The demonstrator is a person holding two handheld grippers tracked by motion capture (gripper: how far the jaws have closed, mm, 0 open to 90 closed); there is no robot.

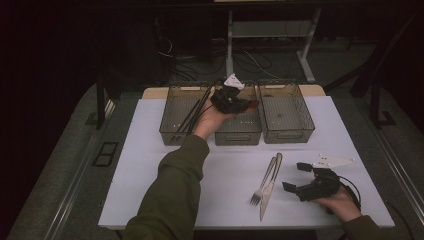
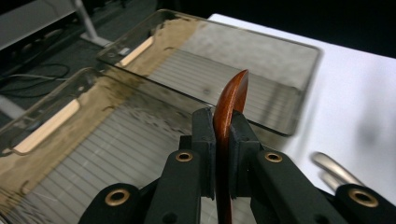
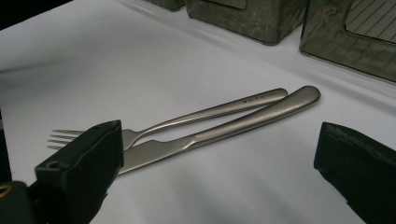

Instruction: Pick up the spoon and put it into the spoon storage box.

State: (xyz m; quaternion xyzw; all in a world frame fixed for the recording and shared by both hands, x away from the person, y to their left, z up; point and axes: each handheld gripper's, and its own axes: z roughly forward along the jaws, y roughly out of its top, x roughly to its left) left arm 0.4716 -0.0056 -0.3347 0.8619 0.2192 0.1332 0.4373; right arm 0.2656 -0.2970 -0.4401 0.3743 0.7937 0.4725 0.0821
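Left gripper (image 2: 223, 140) clamped tight on a glossy reddish-brown wooden spoon (image 2: 231, 100), curved tip poking up, hovering over the middle smoky plastic bin (image 1: 238, 126) on the desk (image 1: 150, 165).

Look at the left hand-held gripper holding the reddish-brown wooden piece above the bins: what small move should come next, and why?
Probably lower it a little into the middle bin before letting go. The left hand-held gripper is shut on the wooden piece, edge-on between the pads, and hangs above that bin's ribbed floor rather than in it. The fork and knife wait by the open right hand-held gripper.
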